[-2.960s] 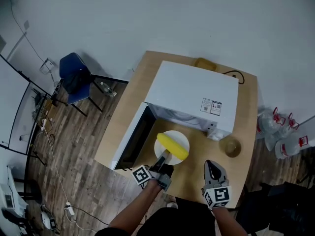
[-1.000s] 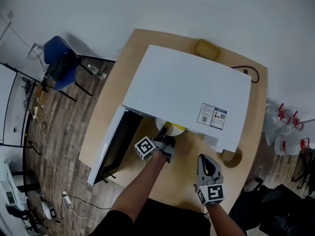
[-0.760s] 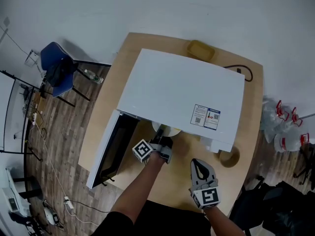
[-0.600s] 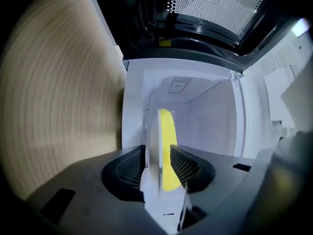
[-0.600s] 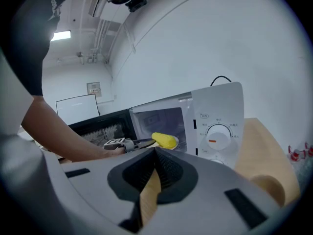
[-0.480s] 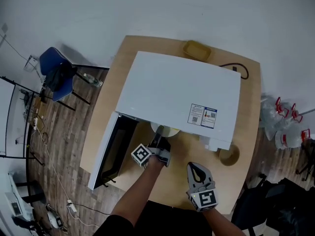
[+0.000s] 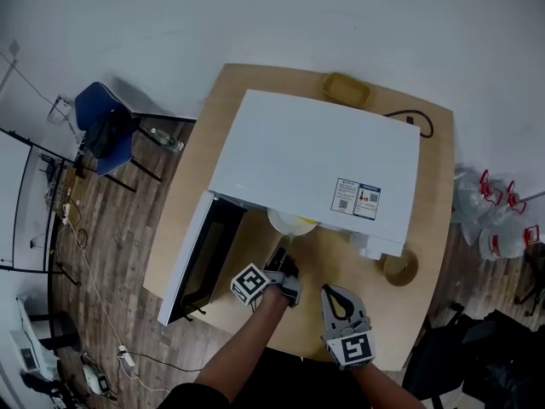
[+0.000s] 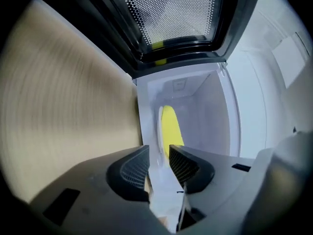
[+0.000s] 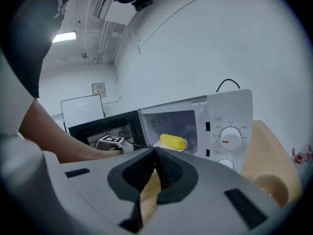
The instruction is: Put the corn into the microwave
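Observation:
The yellow corn (image 8: 170,129) lies on a white plate (image 8: 159,131) inside the white microwave (image 7: 315,164). The microwave's door (image 7: 200,258) hangs open to the left. From above, only the plate's front edge (image 7: 289,223) peeks out under the microwave's top. My left gripper (image 7: 282,258) sits just in front of the opening, apart from the plate. It is open, its jaws have just been closing a little, and nothing is between them. My right gripper (image 7: 335,295) is shut and empty near the table's front edge. The right gripper view shows the corn (image 9: 173,141) in the cavity.
A yellow dish (image 7: 346,89) sits behind the microwave beside a black cable (image 7: 417,126). A round wooden bowl (image 7: 398,267) stands at the microwave's right front corner. A blue chair (image 7: 106,126) is on the floor to the left, and water jugs (image 7: 498,228) to the right.
The plate with the corn went from the table into the microwave. My left gripper has since let go and drawn back toward the table's front. My right gripper shifted slightly left.

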The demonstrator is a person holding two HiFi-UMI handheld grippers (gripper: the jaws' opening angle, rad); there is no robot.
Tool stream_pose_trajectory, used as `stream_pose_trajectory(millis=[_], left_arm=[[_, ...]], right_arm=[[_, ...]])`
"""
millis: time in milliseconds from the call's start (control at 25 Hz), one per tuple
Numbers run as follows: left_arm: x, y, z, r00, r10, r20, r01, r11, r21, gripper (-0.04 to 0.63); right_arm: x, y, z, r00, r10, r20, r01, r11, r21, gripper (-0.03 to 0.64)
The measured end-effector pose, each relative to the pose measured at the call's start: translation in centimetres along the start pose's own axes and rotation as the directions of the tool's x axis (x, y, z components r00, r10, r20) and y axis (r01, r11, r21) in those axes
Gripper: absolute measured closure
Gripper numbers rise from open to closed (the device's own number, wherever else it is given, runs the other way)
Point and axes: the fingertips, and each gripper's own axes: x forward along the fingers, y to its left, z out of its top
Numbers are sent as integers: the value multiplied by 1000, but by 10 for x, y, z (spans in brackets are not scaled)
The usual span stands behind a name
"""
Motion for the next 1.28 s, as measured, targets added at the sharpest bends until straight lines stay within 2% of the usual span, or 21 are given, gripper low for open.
stream_pose_trajectory(millis=[80, 200, 520, 960, 1280], left_arm=[[1, 2, 0, 1000, 27, 2, -27, 1000, 11, 532], [6, 4, 0, 999, 52, 3, -52, 999, -2, 557], [26, 1, 4, 998, 70, 5, -70, 997, -8, 558], [63, -6, 17, 998, 67, 16, -67, 998, -2, 558], [67, -7, 18, 992, 121, 38, -121, 993, 7, 561]], right_arm=[[-2, 0, -1, 1000, -4, 4, 4, 1000, -7, 558], [-5, -3, -5, 1000, -15, -2, 15, 1000, -12, 558], [-12, -11, -22, 997, -49, -60, 50, 999, 19, 558], [-7, -26, -23, 996, -59, -68, 61, 998, 20, 558], [-6, -45, -27, 993, -88, -85, 91, 995, 42, 558]])
